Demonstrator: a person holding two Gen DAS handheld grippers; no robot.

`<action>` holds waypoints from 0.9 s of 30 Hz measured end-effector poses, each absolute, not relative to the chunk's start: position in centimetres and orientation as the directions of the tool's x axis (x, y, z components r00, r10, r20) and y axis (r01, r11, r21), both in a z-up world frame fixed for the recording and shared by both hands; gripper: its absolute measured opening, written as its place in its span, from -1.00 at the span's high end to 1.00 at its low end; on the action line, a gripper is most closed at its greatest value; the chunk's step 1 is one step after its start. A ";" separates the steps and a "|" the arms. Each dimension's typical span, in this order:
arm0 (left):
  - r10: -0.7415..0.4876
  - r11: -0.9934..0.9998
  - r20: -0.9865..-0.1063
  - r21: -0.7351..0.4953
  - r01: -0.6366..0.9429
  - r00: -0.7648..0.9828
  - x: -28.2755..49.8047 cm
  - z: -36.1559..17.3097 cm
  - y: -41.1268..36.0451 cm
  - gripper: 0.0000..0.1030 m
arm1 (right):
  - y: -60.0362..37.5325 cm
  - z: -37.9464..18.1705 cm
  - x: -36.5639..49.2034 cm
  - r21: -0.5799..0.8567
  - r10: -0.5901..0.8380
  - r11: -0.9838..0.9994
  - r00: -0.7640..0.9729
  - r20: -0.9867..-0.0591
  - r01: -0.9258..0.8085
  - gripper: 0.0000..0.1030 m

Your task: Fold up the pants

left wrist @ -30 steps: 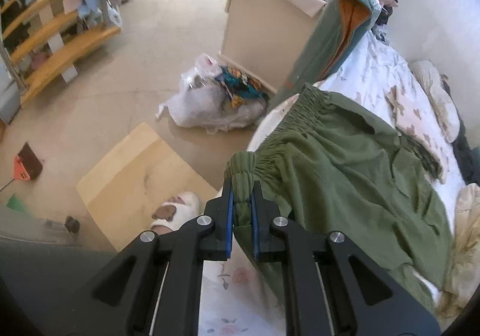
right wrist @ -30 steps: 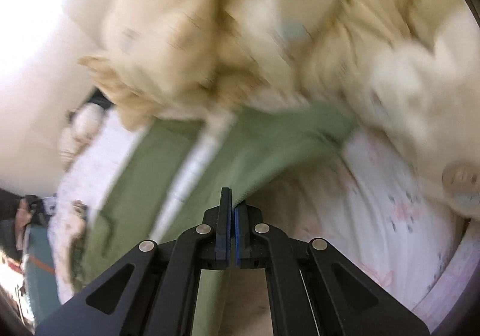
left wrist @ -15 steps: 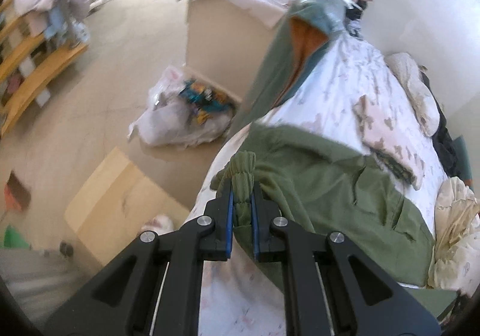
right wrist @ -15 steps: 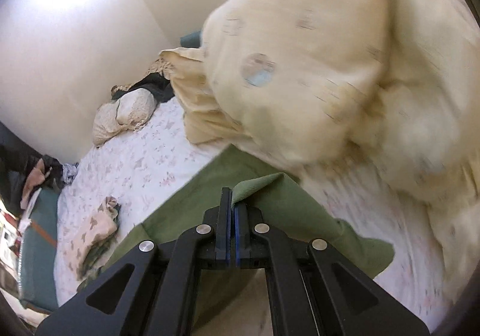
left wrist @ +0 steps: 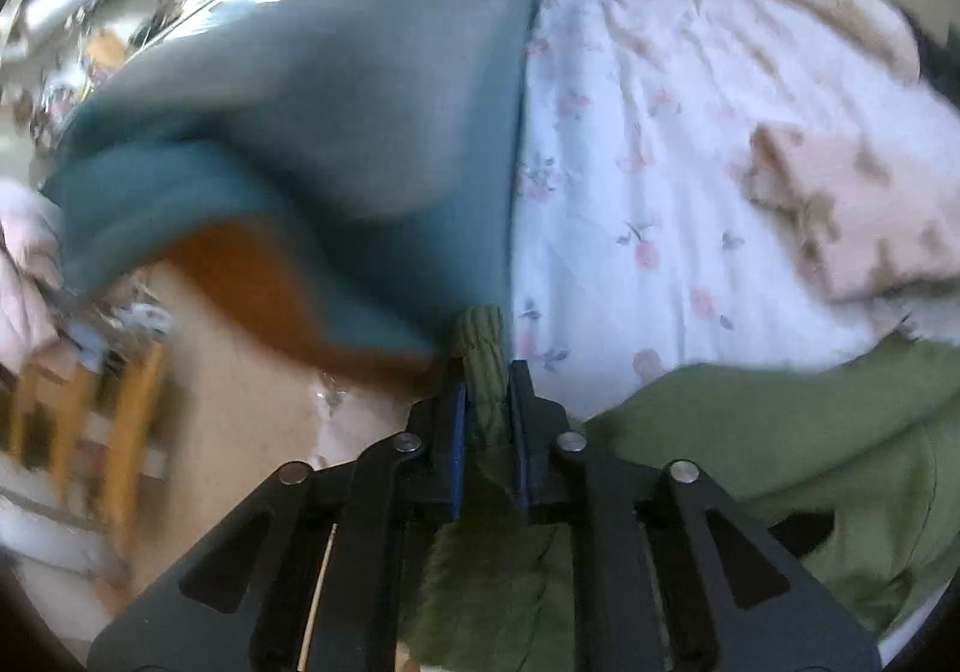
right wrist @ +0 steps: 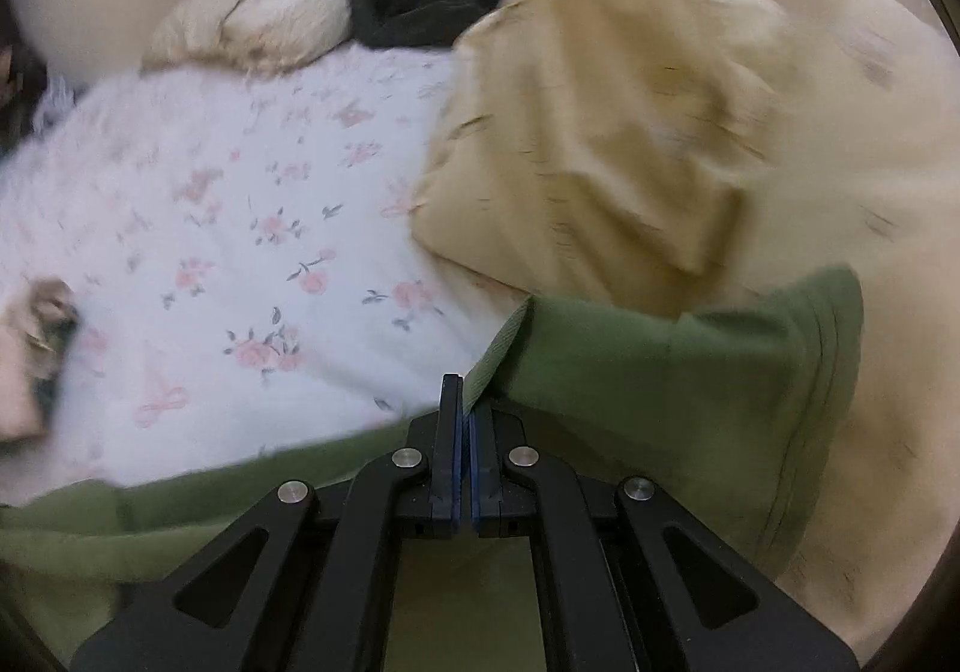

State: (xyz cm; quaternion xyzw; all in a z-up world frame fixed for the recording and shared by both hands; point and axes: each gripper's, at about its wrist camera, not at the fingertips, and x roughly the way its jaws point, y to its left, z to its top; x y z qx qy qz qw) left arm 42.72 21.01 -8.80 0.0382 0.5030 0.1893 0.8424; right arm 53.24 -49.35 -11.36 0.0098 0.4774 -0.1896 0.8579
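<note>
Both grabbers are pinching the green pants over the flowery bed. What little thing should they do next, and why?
Probably lower the green pants onto the bare floral sheet. The left gripper, whose jaws have just been opening, still has the gathered waistband between them; the right gripper pinches a hem. The fabric hangs between them, not yet flat.

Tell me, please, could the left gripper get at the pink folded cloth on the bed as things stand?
Probably not yet: the left gripper is shut on the pants. Only bare sheet lies before the cloth.
</note>
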 end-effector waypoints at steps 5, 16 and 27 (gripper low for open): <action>0.212 0.964 -0.893 0.125 -0.233 0.398 44.0 -9.8 20.1 -0.43 | -47.7 -15.0 55.3 -0.168 -0.260 0.955 0.418 -0.870 0.244 0.91; 0.174 0.980 -0.758 0.196 -0.035 0.629 40.4 -6.5 12.8 -0.69 | -50.3 -10.5 49.1 -0.039 -0.083 0.994 0.477 -0.875 0.101 -0.30; 0.279 0.959 -0.878 0.275 -0.069 0.390 42.6 -16.1 14.5 -0.70 | -58.9 -11.5 35.6 0.318 -0.033 0.814 0.584 -0.811 0.487 -0.30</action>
